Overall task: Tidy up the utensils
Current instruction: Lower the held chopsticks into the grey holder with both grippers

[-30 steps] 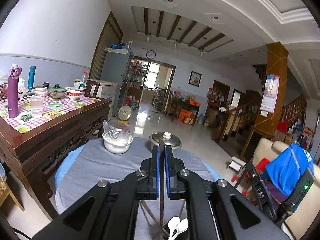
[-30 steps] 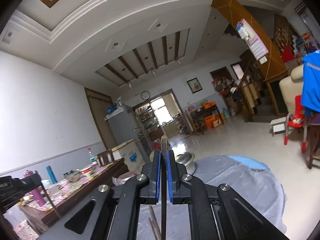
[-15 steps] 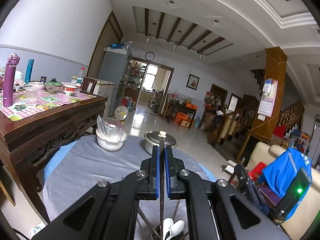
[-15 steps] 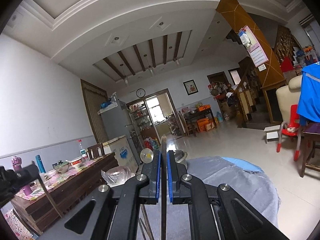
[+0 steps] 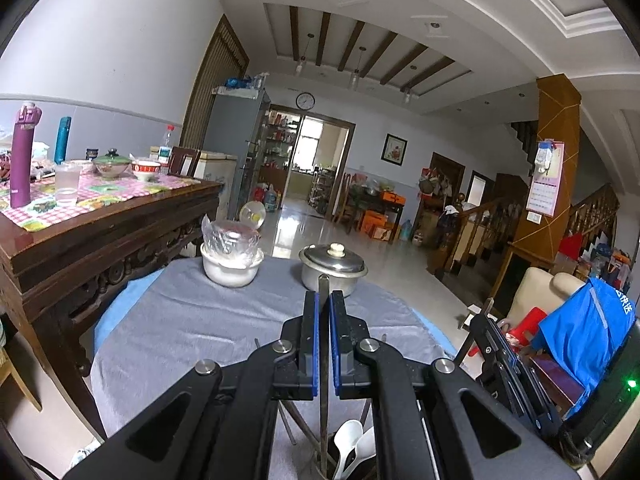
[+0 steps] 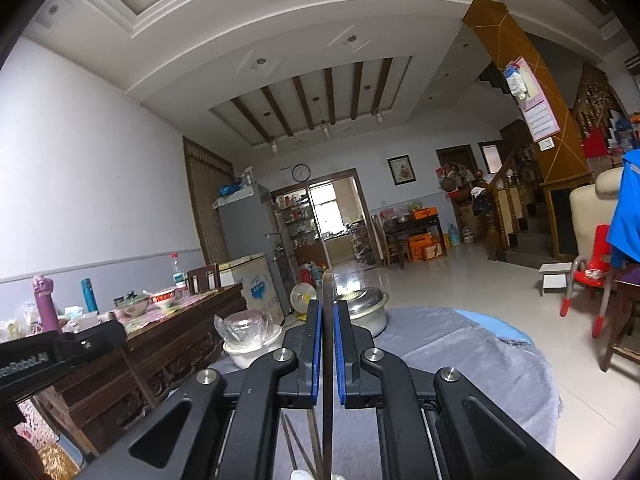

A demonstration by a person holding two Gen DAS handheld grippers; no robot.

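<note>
My left gripper (image 5: 324, 300) is shut on a thin metal utensil handle (image 5: 323, 360) that stands upright between the blue pads. Its lower end goes down among white spoons (image 5: 352, 444) and chopsticks (image 5: 300, 428) at the bottom edge; the container holding them is hidden. My right gripper (image 6: 327, 308) is shut on another thin metal utensil handle (image 6: 327, 380), also upright, above chopsticks (image 6: 296, 440). The right gripper shows at the right of the left wrist view (image 5: 504, 360). The left gripper shows at the left of the right wrist view (image 6: 60, 348).
A round table with a grey cloth (image 5: 180, 328) holds a white bowl with plastic wrap (image 5: 232, 260) and a lidded steel pot (image 5: 332, 268) at its far side. A wooden table (image 5: 100, 220) with bottles and bowls stands left. A chair with a blue jacket (image 5: 584, 332) is right.
Both wrist views have tilted down a little and settled. The left gripper's utensil stays over the spoons. Both grippers remain shut on their handles.
</note>
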